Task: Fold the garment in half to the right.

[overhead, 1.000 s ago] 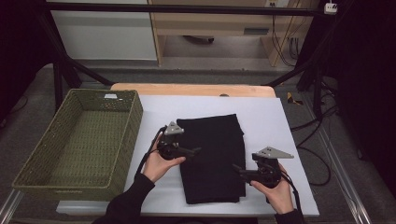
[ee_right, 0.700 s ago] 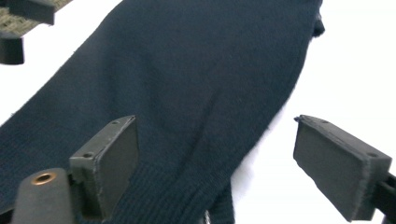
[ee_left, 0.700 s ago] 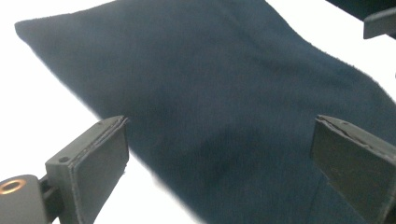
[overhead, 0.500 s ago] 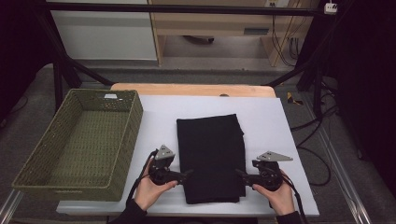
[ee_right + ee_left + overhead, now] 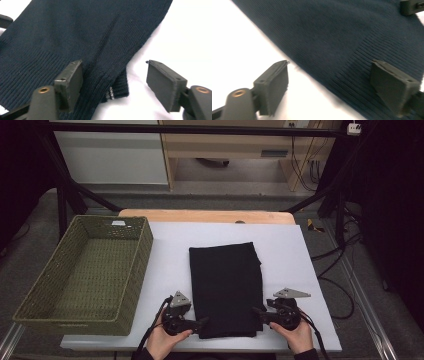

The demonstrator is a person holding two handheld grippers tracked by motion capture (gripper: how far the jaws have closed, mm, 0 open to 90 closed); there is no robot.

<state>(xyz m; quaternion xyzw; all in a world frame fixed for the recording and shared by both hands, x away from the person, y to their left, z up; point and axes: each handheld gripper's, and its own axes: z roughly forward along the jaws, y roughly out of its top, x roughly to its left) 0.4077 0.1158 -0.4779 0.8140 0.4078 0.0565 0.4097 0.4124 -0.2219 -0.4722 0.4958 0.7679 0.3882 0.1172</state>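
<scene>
- On the white table (image 5: 310,265), left of everything else, sits a green wicker basket (image 5: 127,270), well apart from the cloth and clear of both hands.
- Between basket and cloth there is only bare tabletop; a wooden board edge (image 5: 205,215) shows along the far side of the table.
- The dark folded sweater (image 5: 225,287) lies flat in the middle of the table, its ribbed hem toward the person (in the gripper views it reads navy rather than black).
- The left gripper (image 5: 201,323) comes in low at the sweater's near left corner, held in the left hand (image 5: 162,342), pointing toward the cloth.
- In the left gripper view its jaws stand apart and have just been closing; one is over the white table, the other over the ribbed hem (image 5: 352,82), with the cloth's edge between them but not pinched.
- The right gripper (image 5: 257,312) sits at the near right corner, gripped by the right hand (image 5: 295,335), pointing inward.
- Its jaws have also just been closing yet remain apart: one rests over the knit, the other over bare table, and the hem corner (image 5: 112,87) lies between them unclamped.
</scene>
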